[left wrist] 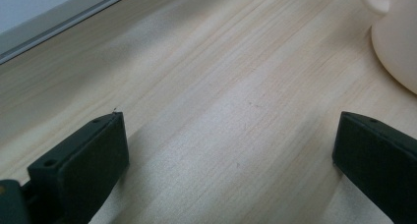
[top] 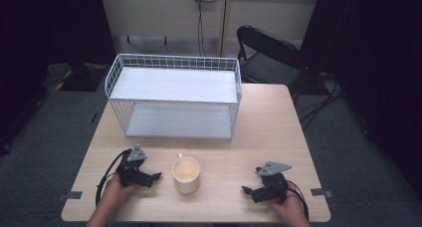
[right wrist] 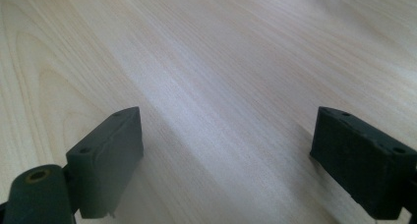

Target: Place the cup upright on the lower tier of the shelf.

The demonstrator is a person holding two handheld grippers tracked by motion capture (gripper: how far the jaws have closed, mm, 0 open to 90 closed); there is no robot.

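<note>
A cream mug (top: 186, 175) stands upright near the front middle of the wooden table (top: 268, 122), its handle turned toward the far side. My left gripper (top: 149, 170) rests low over the table just left of the mug, jaws wide open with bare wood between them. In the left gripper view the mug (left wrist: 396, 42) shows at the upper right, beyond the open left gripper (left wrist: 228, 145). My right gripper (top: 253, 180) sits at the front right, well clear of the mug. It stands open over plain tabletop in the right gripper view (right wrist: 226, 150).
A white wire two-level shelf rack (top: 174, 95) occupies the back of the table. A black folding chair (top: 268, 53) stands behind the table's far right corner. Strips of tape mark the front corners (top: 318, 191).
</note>
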